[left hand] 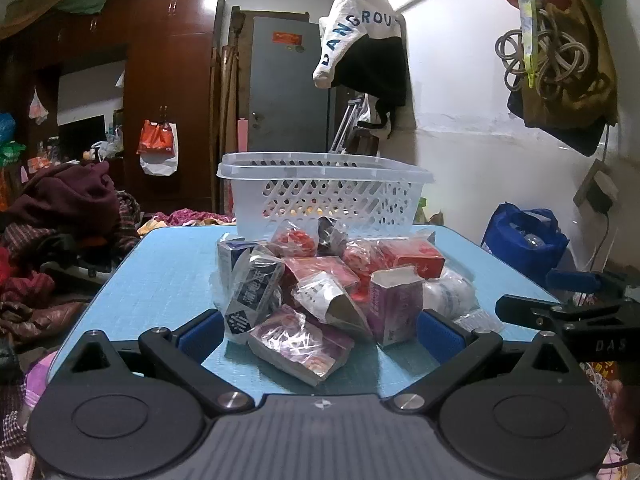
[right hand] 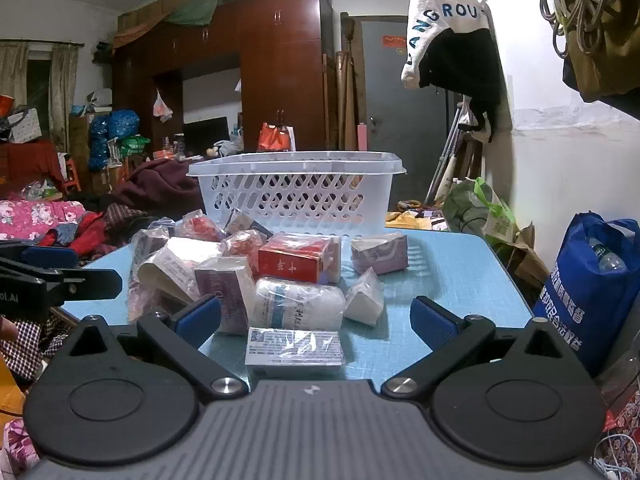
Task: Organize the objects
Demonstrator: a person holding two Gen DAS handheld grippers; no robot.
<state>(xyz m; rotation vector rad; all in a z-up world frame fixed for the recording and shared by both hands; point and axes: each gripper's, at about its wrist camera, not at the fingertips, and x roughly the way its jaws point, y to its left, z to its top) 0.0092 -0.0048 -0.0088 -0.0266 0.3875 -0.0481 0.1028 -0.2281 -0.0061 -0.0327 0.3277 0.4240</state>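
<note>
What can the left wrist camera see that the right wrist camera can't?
Only the left wrist view shows the shiny purple packet lying between the open left gripper fingers, and the dark blue printed pack.

Only the right wrist view shows the flat grey-labelled box just ahead of the open right gripper, and the green bag on the floor.

Both show the white basket, the red box, the white roll, the blue table and the blue bag.
</note>
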